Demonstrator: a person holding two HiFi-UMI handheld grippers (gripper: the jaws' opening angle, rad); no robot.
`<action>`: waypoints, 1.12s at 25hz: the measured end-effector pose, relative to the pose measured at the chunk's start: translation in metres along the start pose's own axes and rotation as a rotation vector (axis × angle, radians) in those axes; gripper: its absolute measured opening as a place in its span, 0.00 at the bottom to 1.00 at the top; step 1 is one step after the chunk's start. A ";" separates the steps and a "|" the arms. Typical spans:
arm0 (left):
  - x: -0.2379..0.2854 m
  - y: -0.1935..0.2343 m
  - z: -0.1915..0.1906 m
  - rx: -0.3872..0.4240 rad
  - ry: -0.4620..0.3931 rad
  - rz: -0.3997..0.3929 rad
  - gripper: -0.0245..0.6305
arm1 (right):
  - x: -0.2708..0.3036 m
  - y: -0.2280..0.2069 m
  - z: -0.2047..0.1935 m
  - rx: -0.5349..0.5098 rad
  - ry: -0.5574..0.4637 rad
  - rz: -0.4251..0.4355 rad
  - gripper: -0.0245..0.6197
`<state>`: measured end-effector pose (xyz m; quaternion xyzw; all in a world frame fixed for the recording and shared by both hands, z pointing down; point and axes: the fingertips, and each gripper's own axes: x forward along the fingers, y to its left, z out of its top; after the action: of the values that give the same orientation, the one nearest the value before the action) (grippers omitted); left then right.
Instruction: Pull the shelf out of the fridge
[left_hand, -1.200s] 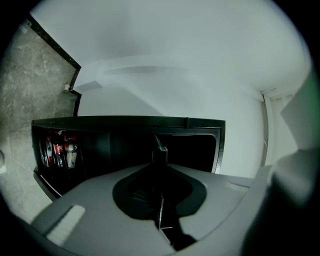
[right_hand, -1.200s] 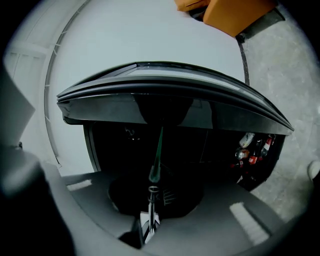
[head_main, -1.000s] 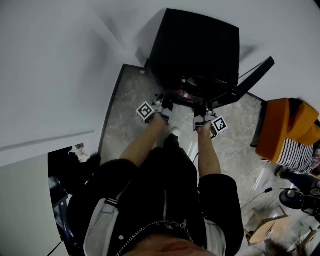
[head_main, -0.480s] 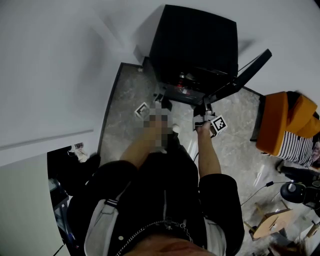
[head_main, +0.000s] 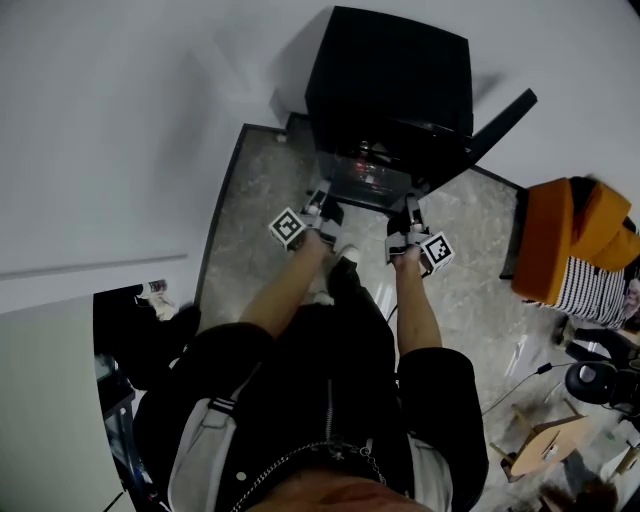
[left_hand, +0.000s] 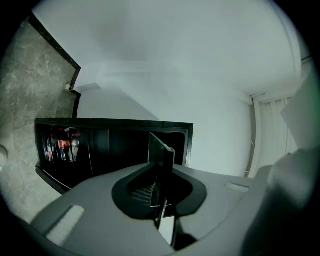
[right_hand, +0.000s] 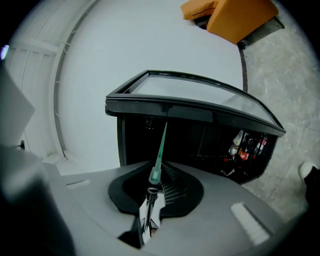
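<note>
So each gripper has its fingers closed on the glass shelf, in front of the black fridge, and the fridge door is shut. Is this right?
Not quite. The fridge door is open, not shut: the head view shows it swung out to the right of the black fridge. The rest stands: the left gripper and the right gripper each have their fingers closed on the glass shelf.

The fridge stands against the far wall, door swung rightward; its shelf juts nearward, left gripper and right gripper on its edge.
</note>
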<state>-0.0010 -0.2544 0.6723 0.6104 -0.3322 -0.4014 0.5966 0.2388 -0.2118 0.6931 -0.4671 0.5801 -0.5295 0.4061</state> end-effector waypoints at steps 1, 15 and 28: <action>-0.003 -0.001 0.000 -0.001 -0.001 -0.003 0.08 | -0.002 0.001 -0.001 -0.001 0.000 0.001 0.08; -0.073 -0.030 -0.016 -0.013 -0.021 -0.056 0.09 | -0.061 0.030 -0.032 -0.039 0.015 0.027 0.09; -0.136 -0.048 -0.028 0.001 -0.019 -0.092 0.09 | -0.116 0.047 -0.062 -0.056 0.026 0.055 0.09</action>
<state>-0.0412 -0.1180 0.6366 0.6214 -0.3095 -0.4340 0.5741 0.2011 -0.0846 0.6504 -0.4551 0.6127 -0.5076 0.3998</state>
